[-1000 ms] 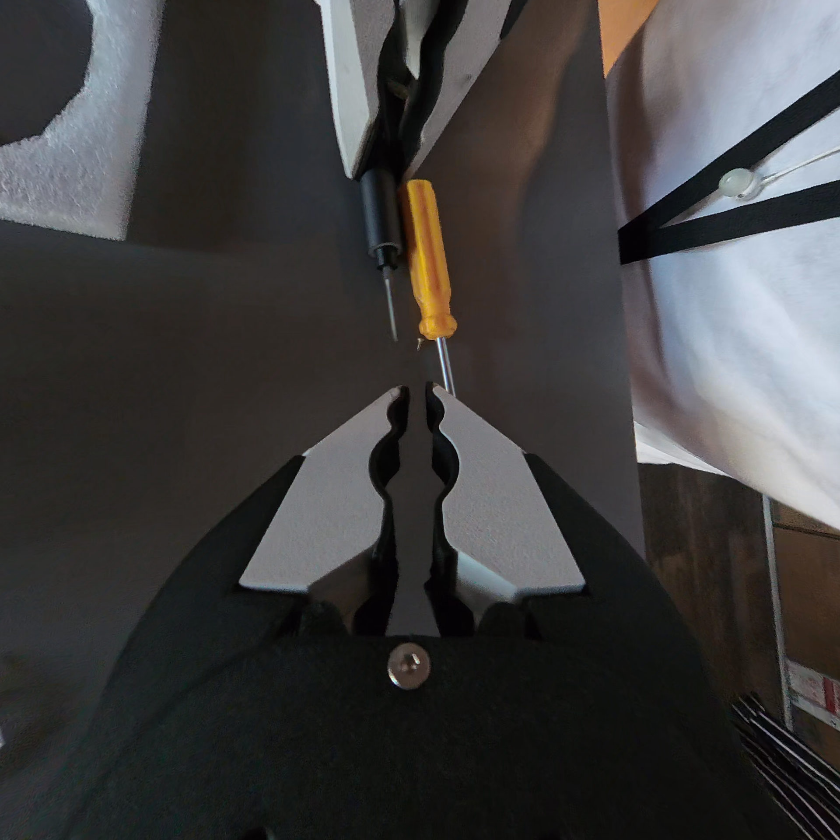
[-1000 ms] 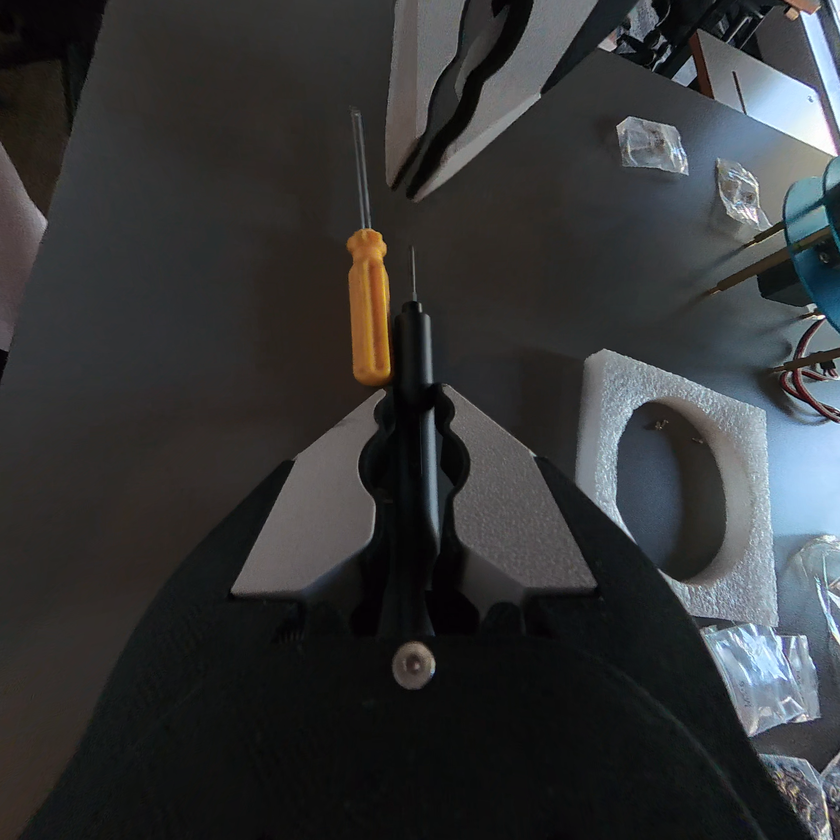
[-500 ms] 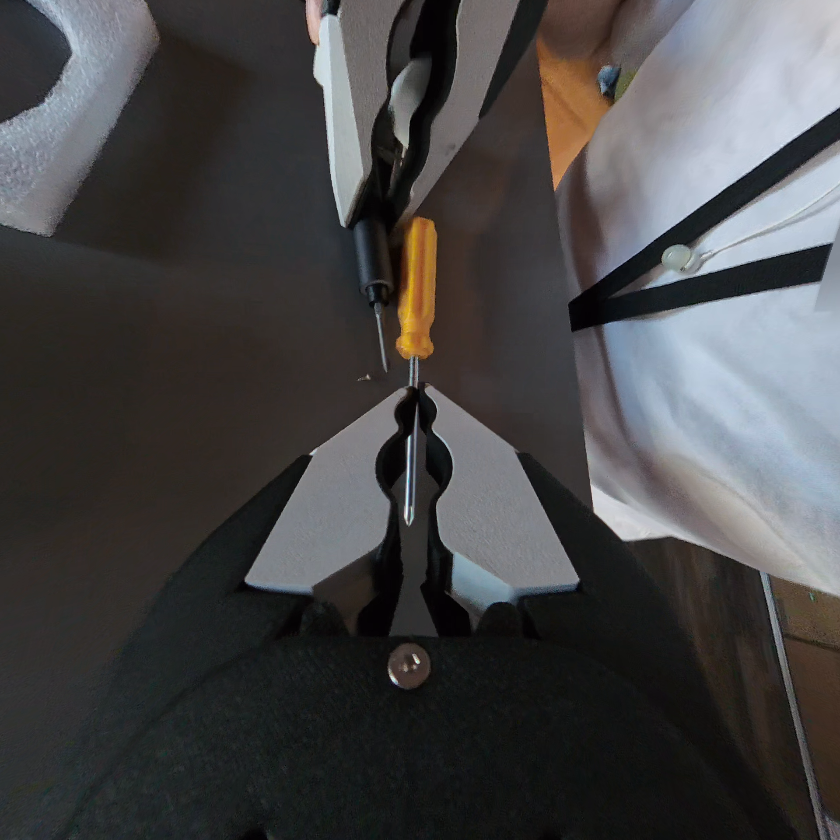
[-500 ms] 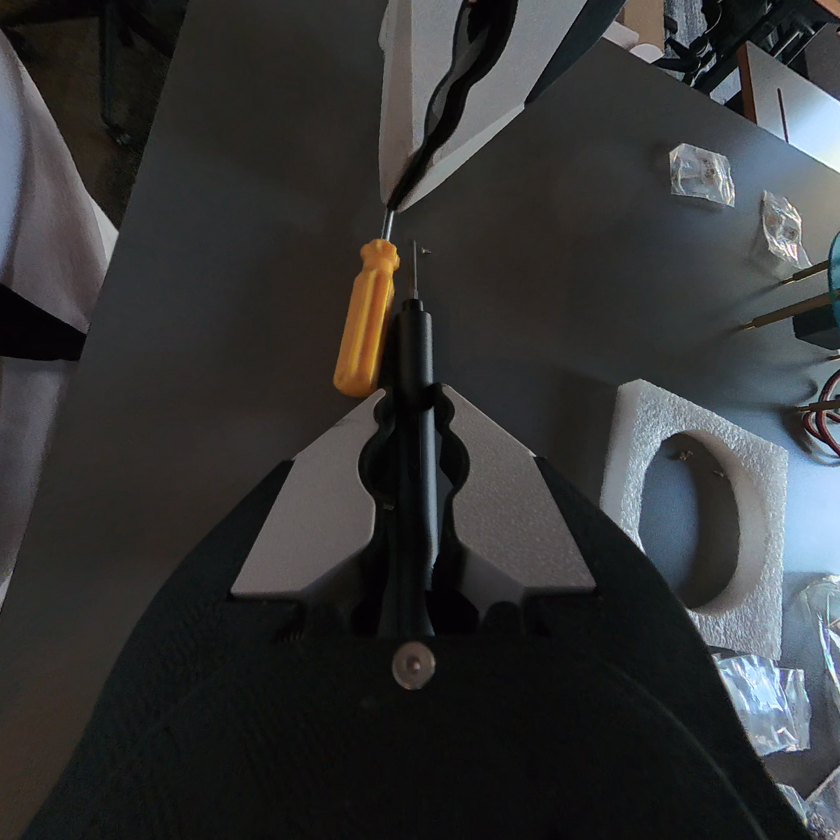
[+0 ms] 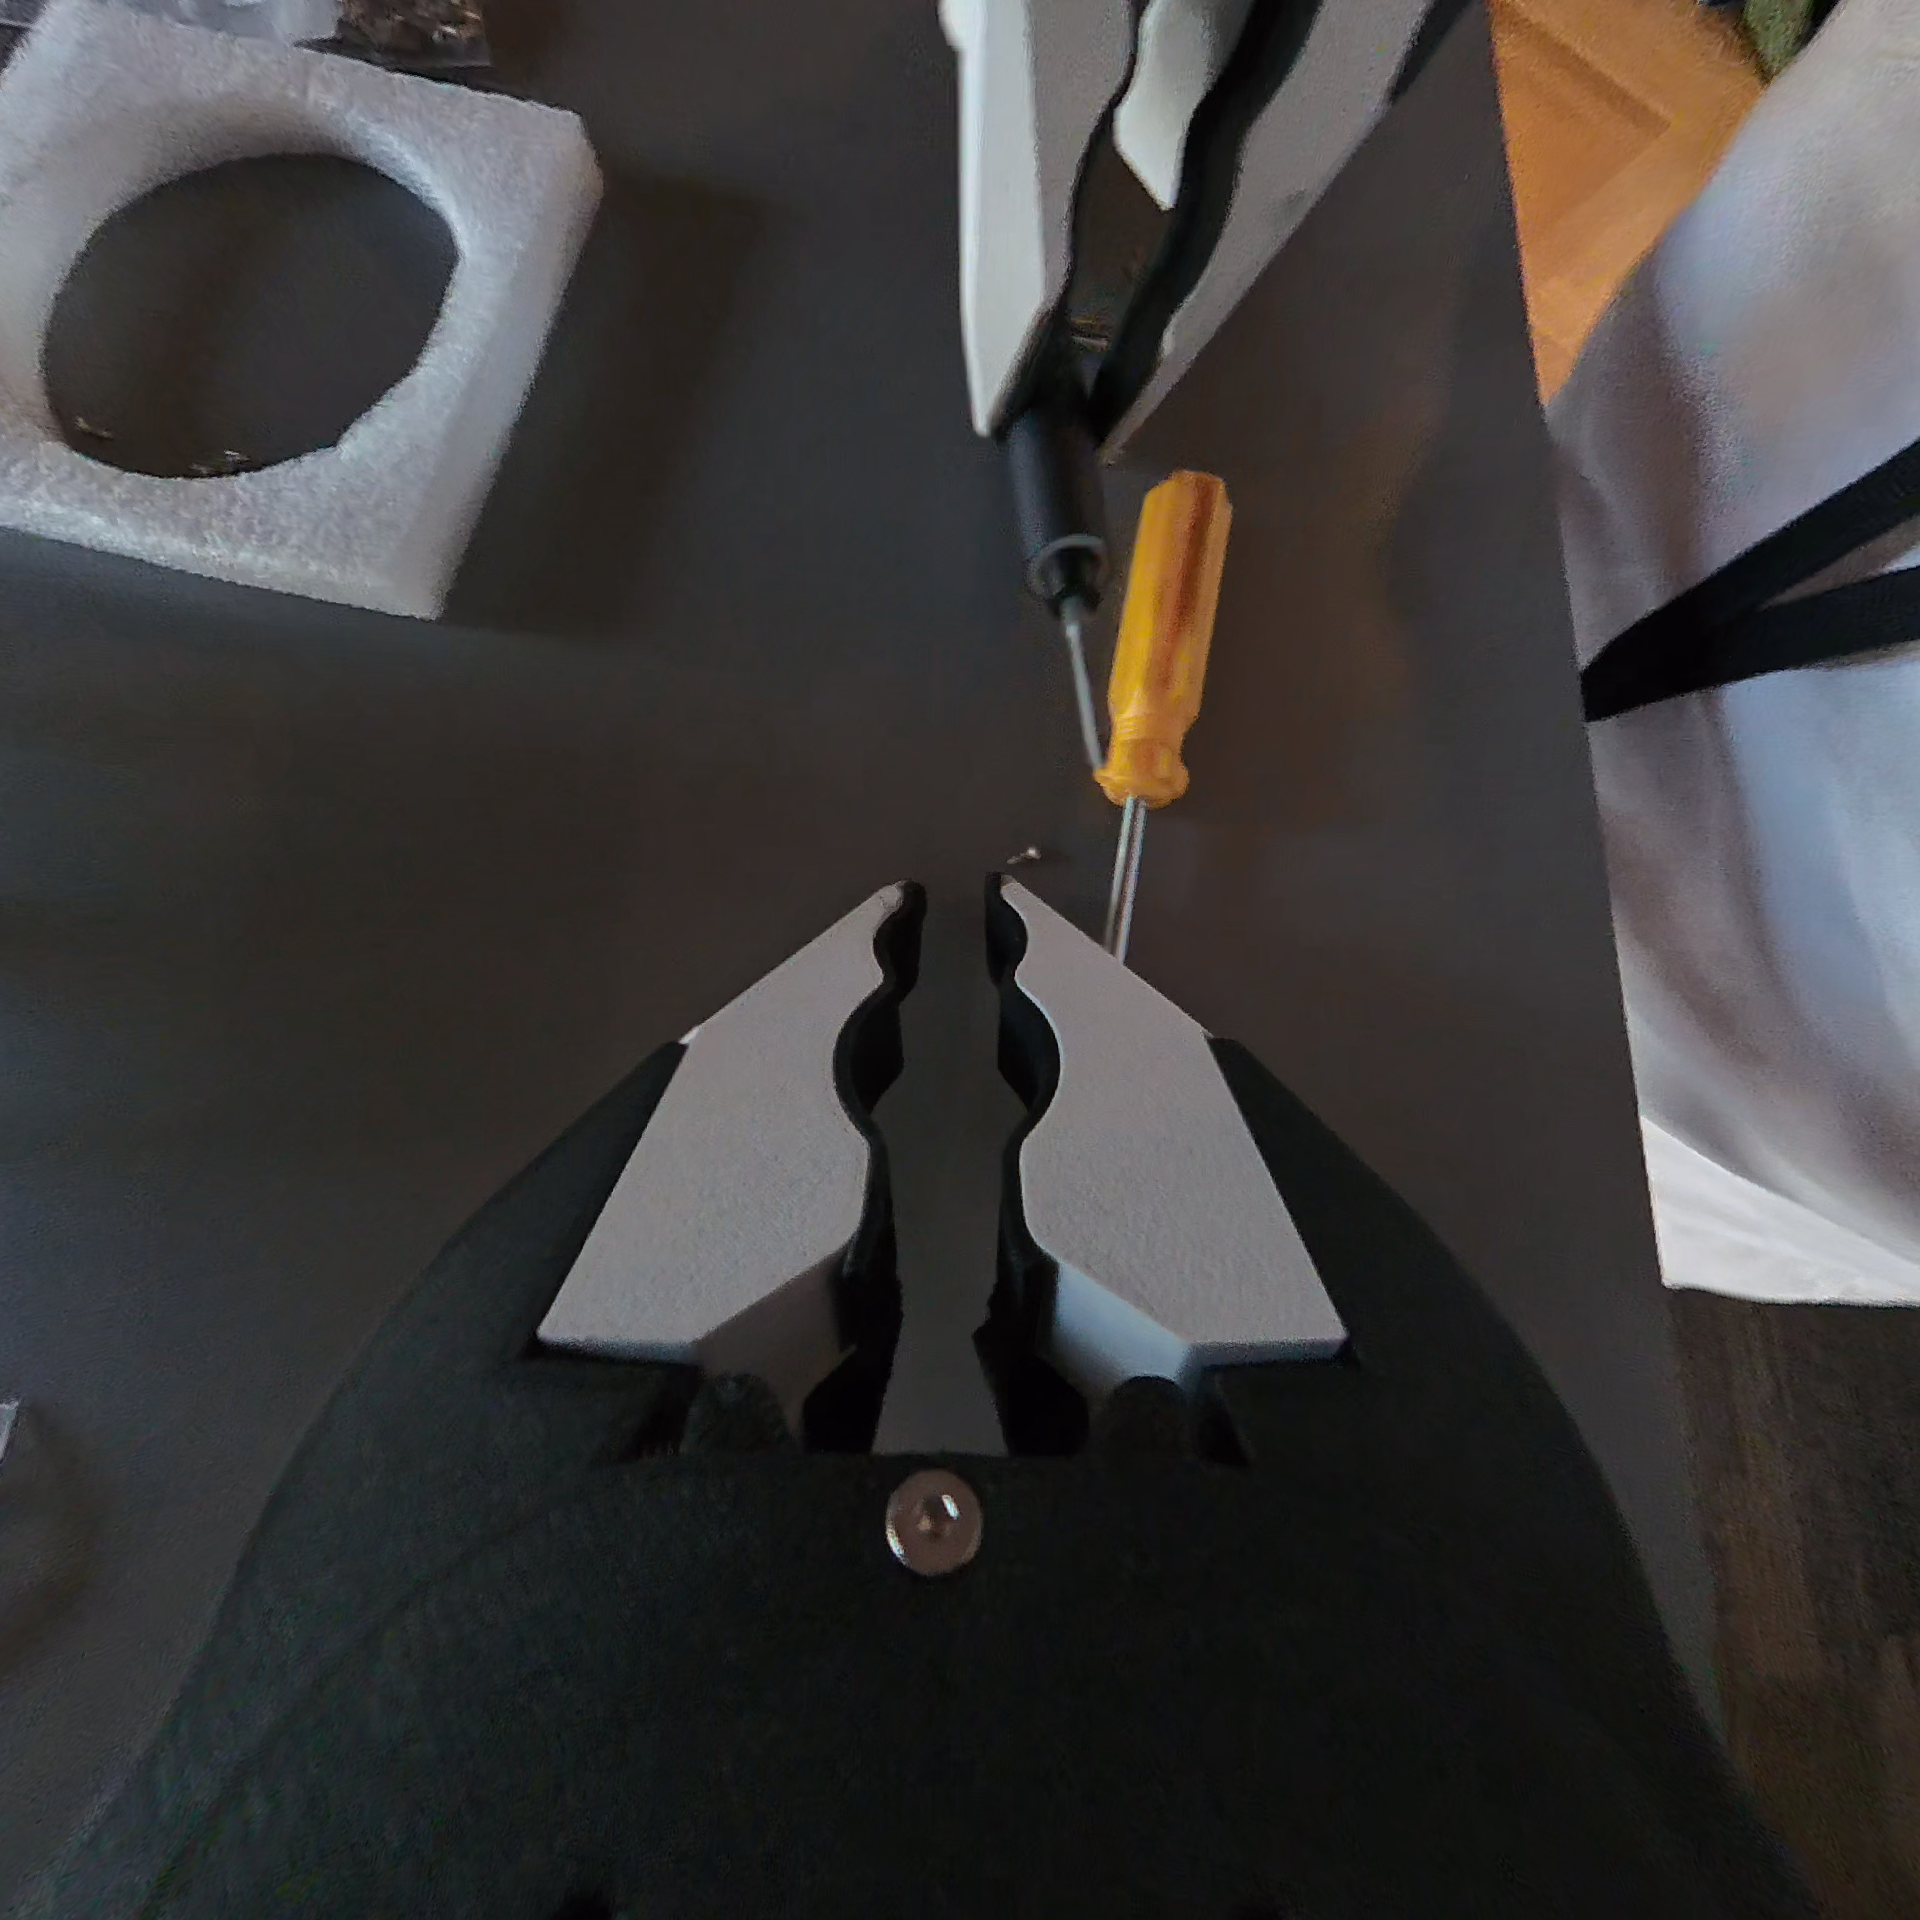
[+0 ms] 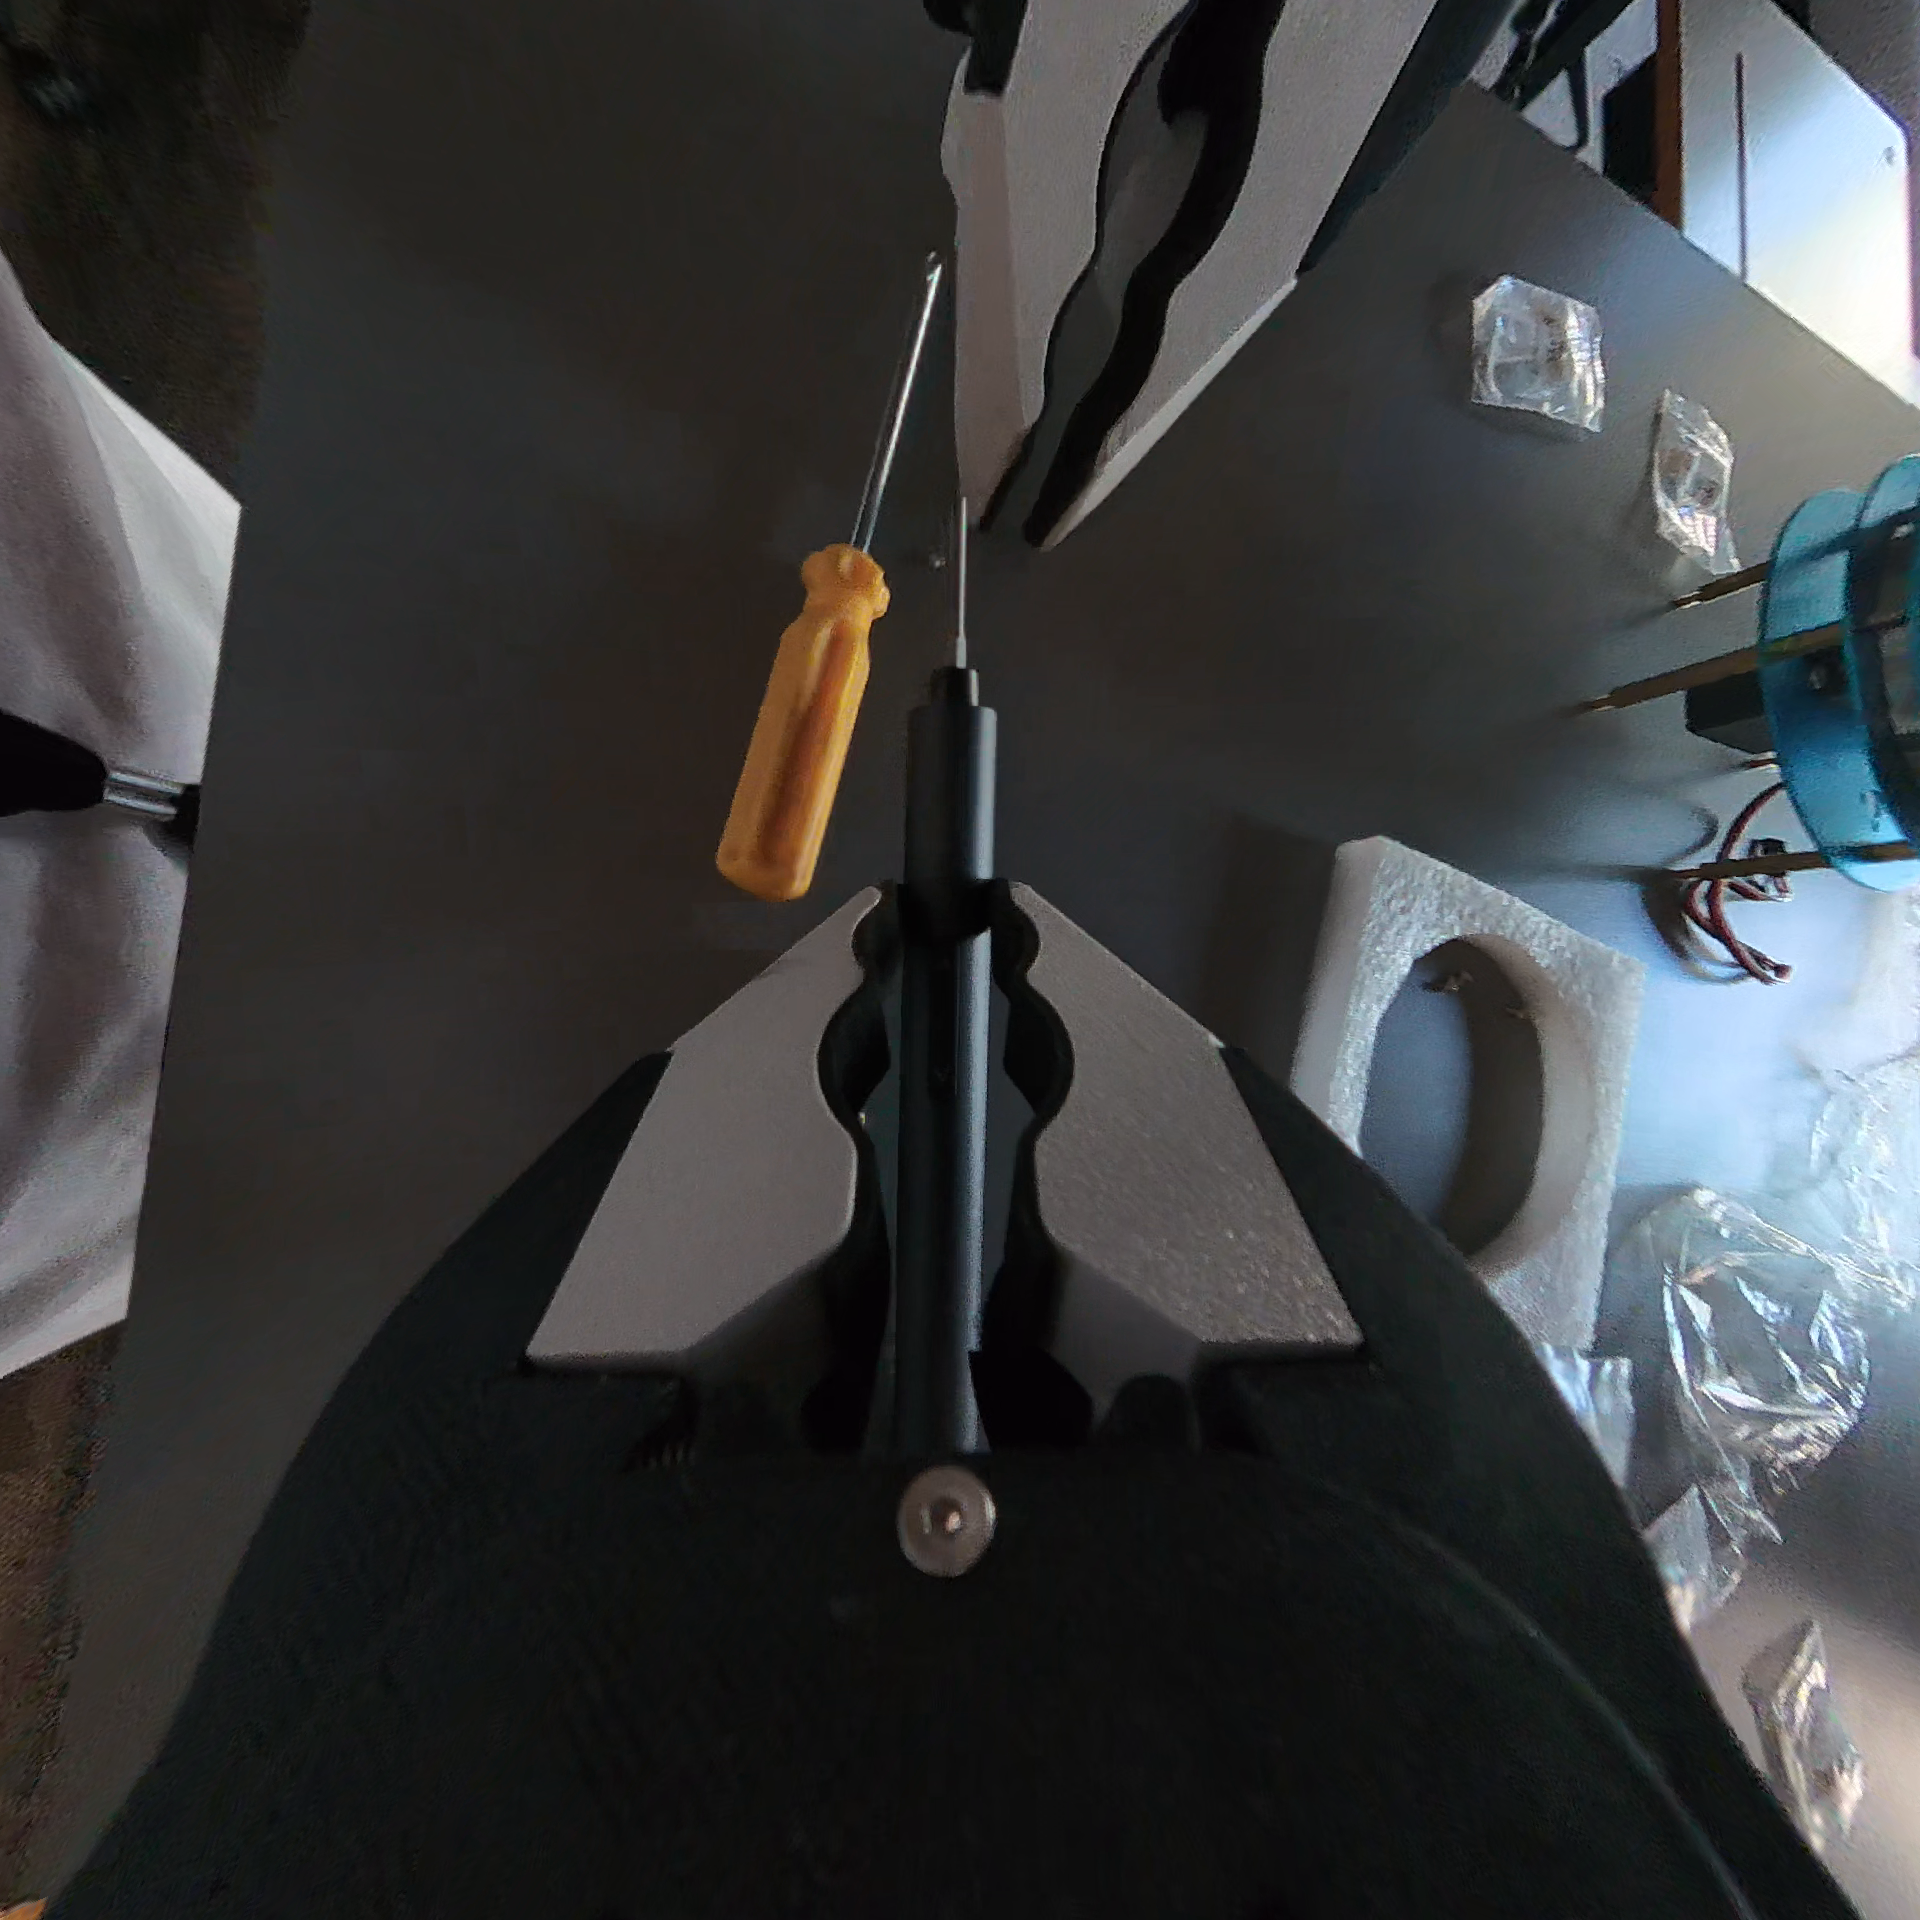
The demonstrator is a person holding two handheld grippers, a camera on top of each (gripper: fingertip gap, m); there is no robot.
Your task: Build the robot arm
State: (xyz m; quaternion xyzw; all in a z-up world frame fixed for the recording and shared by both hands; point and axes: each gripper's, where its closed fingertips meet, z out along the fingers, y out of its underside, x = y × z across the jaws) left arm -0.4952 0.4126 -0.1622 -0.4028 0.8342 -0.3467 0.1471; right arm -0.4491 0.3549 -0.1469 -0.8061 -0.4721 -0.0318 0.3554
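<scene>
Left wrist view: left gripper (image 5: 954,896) empty, jaws slightly apart; orange screwdriver (image 5: 1164,634) on the table (image 5: 520,935), shaft tip hidden behind one finger. Right wrist view: right gripper (image 6: 943,896) clamps black screwdriver (image 6: 948,790); handle end hidden.

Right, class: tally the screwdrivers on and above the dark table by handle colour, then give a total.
Yellow-handled screwdriver, lying on the table: 1
Black-handled screwdriver, held in the right gripper: 1
Total: 2
</scene>
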